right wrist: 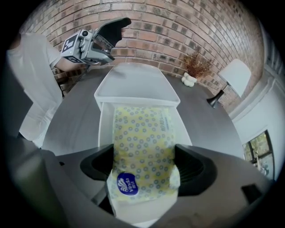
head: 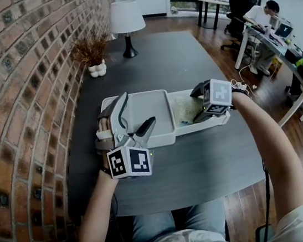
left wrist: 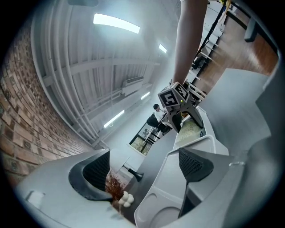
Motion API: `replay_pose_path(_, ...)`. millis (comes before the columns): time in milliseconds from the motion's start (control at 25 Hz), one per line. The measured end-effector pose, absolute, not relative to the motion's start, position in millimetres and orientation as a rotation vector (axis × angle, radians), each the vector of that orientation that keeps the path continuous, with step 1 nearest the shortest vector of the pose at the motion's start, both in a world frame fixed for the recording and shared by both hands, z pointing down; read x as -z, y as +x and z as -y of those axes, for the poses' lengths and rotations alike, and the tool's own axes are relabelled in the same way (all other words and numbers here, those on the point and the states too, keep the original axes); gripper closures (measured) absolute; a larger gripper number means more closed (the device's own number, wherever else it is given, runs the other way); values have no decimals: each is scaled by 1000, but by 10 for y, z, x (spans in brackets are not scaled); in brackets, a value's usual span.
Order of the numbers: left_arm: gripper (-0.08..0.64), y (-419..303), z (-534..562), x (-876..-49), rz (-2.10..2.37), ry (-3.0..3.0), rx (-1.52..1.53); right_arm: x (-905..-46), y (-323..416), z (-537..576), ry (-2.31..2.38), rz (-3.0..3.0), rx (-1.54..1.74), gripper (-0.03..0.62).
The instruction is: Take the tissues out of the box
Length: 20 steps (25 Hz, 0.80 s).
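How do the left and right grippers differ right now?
The left gripper points level, its jaws apart and gripping nothing; the right gripper points steeply down, its jaws closed on the tissue pack. Both are at the white box.

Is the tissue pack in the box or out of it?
In: the tissue pack lies inside the white box, between the right gripper's fingers.
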<state>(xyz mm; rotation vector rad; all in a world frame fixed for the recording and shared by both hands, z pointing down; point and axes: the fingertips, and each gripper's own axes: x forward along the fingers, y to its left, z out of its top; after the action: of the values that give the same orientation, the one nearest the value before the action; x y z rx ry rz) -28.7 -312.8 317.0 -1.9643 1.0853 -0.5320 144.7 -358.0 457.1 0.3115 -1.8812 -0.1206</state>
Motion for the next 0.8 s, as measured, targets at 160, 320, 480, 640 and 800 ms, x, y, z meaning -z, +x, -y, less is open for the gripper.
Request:
replay_pose_path(160, 91, -305, 3106, -3206, -1106, -2016, 516, -4512, 1411, 3560, 320, 1887, 141, 176)
replay_pose_path(320, 91, -312, 3058, -3221, -1116, -2058, 502, -4375, 1325, 3499, 330, 1906, 158, 181)
replay_pose_path(480, 91, -295, 3024, -3240, -1114, -2108, 488, -4288, 1273, 3460, 344, 1925, 169, 184)
replay_pose_path(640, 91, -259, 2979, -3260, -1116, -2167, 455, -4378, 1328, 3492, 359, 1935, 166, 189)
replay_pose_path(800, 91, -247, 2949, -3252, -1128, -2231, 408, -4303, 1296, 3452, 372, 1925, 199, 193)
